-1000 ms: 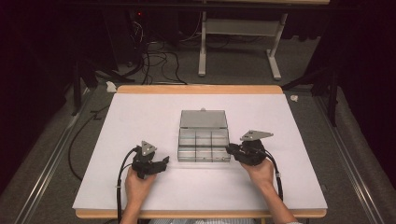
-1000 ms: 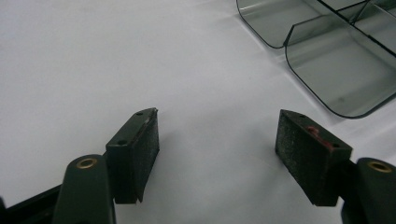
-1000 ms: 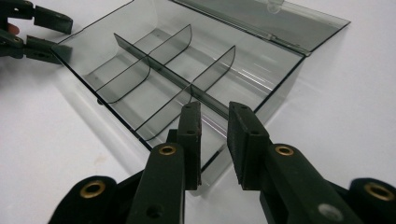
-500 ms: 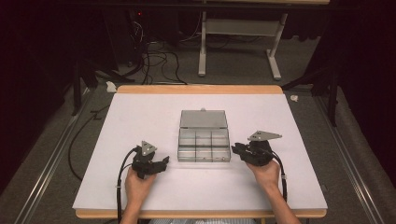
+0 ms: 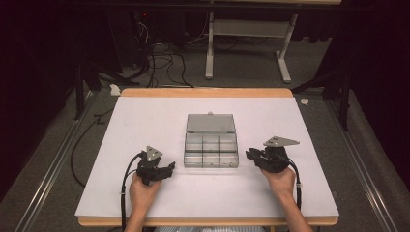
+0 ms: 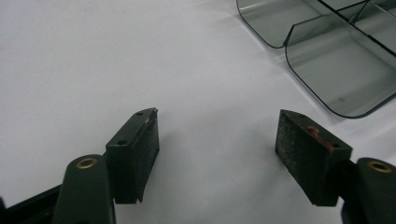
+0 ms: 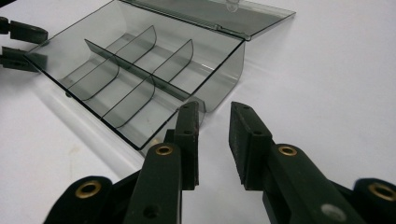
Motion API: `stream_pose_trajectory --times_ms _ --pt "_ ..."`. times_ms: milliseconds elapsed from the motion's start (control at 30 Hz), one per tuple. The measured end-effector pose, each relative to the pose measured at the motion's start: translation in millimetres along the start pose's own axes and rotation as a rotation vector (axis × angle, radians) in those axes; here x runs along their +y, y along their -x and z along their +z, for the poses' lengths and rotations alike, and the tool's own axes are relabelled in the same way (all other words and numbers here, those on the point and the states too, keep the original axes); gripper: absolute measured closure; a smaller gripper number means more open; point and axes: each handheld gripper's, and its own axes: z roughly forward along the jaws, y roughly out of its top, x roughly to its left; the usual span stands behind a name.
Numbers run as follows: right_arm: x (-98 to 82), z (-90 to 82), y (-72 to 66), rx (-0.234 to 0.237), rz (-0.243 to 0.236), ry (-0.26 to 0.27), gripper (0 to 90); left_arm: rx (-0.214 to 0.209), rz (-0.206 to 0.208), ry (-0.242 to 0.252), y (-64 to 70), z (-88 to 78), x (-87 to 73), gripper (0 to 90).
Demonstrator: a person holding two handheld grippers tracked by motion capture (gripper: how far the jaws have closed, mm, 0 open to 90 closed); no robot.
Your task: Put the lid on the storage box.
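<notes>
A clear grey plastic compartment box [image 5: 212, 151] lies open in the middle of the white table, its lid [image 5: 211, 123] folded flat behind it; the compartments look empty. My left gripper [image 5: 168, 169] rests left of the box and points toward it. Its jaws stand wide open over bare table [image 6: 217, 121], with the box's corner [image 6: 336, 70] ahead to the right. My right gripper [image 5: 250, 154] sits just right of the box. Its jaws [image 7: 215, 112] are open by a narrow gap with nothing between them, beside the box's near corner [image 7: 140, 79].
The white tabletop [image 5: 145, 121] has a wooden rim. Beyond its far edge are a grey floor, cables [image 5: 154, 58] and a white desk frame [image 5: 246, 43]. Metal rails run along the floor on both sides.
My right gripper has slid a little to the right, away from the box's side. The left gripper and the box have stayed put.
</notes>
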Motion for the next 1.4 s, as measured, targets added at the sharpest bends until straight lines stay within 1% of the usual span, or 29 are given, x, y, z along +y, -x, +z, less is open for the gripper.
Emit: stream_pose_trajectory --times_ms 233,667,867,967,1267,1400 --pt "-2.4 -2.2 5.3 -0.010 0.011 0.005 74.0 0.000 0.000 0.000 0.0 0.0 0.0 30.8" --pt "-8.2 -2.4 17.8 -0.042 0.053 -0.005 74.1 0.000 0.000 0.000 0.0 0.0 0.0 30.8" --pt "-11.3 1.7 23.3 -0.056 0.064 -0.023 74.6 0.000 0.000 0.000 0.0 0.0 0.0 30.8" --pt "-13.1 4.7 25.6 -0.063 0.061 -0.033 75.0 0.000 0.000 0.000 0.0 0.0 0.0 30.7" --pt "-14.0 13.1 25.8 -0.077 0.052 -0.059 75.5 0.000 0.000 0.000 0.0 0.0 0.0 30.8" --pt "-14.2 15.5 26.7 -0.080 0.060 -0.068 75.5 0.000 0.000 0.000 0.0 0.0 0.0 30.8"
